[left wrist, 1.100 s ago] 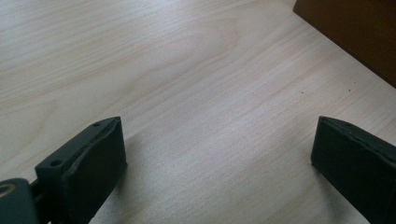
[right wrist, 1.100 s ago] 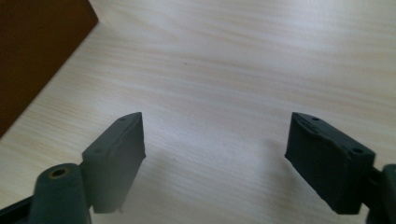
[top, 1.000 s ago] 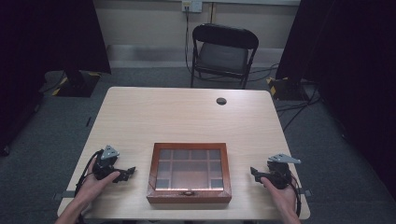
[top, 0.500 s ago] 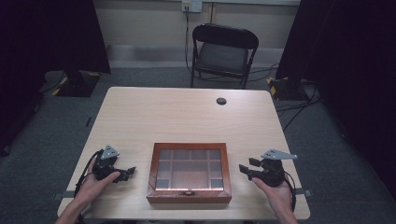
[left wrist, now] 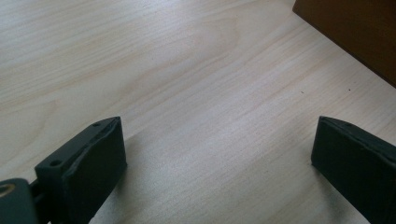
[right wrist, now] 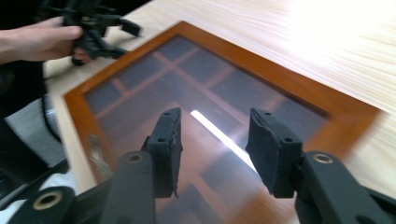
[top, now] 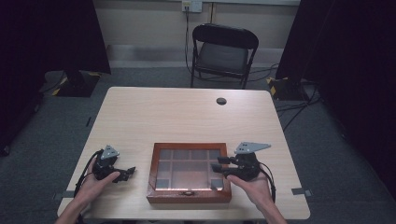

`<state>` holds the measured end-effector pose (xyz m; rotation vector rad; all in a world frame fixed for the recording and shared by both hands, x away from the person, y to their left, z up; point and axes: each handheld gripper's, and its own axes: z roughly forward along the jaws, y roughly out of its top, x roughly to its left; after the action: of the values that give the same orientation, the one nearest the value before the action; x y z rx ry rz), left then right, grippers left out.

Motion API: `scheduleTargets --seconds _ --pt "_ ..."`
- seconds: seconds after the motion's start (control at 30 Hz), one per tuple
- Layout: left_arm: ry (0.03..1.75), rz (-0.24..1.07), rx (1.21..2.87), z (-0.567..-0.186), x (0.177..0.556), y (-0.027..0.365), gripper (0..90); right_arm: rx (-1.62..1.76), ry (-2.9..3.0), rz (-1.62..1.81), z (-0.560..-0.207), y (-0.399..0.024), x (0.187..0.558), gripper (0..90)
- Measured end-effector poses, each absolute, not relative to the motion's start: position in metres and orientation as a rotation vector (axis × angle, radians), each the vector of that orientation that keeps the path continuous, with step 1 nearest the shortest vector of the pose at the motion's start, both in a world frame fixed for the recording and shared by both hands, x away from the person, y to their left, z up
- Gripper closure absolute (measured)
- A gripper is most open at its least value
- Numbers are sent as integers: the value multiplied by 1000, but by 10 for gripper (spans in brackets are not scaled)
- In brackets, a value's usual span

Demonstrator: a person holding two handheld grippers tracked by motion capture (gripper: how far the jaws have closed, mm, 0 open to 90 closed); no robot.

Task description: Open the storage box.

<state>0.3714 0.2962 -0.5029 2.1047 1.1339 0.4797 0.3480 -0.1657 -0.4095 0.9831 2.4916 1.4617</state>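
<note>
Wooden box point(top: 189, 172) with a glass lid, closed, at the near edge of the desk point(top: 187, 116), between the two hands. The right gripper point(top: 215, 168) hangs over the box's right side; its jaws have just been closing and stand part open with nothing between them, the glass beneath them in the right gripper view point(right wrist: 212, 135). The left gripper point(top: 130, 171) rests on the desk just left of the box, jaws wide open and empty point(left wrist: 219, 154). Risk, as a judgement: jaws lowered onto the pane could scratch it or slide off; a push at the frame could shove the box toward the desk's near edge. A small dark disc point(top: 221, 101) lies far back; a chair point(top: 224, 51) stands behind the desk. Nothing blocks the clasp point(top: 187, 192).
</note>
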Motion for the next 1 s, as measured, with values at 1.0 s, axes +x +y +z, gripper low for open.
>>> scheduleTargets --seconds 1.0 --pt "1149 477 2097 -500 370 297 91 629 2842 1470 -441 -103 323 790"
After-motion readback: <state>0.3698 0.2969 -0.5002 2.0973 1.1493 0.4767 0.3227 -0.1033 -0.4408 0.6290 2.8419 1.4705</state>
